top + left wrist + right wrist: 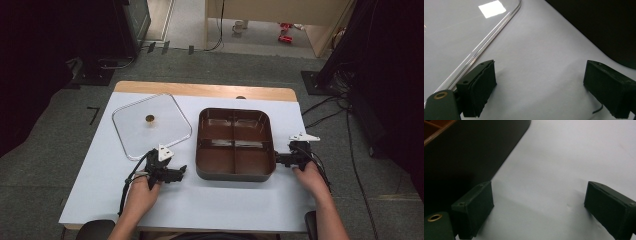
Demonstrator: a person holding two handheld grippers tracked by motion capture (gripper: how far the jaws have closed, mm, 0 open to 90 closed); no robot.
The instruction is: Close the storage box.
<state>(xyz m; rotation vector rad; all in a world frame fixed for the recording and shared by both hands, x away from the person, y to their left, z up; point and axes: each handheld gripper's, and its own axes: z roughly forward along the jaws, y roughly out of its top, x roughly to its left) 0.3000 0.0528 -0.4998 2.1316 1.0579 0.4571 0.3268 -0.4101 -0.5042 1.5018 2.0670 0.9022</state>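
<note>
We see the brown four-compartment tray [235,145] between both units: left hand-held gripper [181,171] just left, right hand-held gripper [276,160] at its right wall, each with jaws apart and empty.

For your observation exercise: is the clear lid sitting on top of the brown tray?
No, the clear lid lies flat on the table, left of the brown tray.

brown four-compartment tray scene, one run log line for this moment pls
tray: brown four-compartment plastic tray mid-table, no lid | lid: clear square lid flat beside it | left hand-held gripper: open, nothing held | right hand-held gripper: open at tray
</note>
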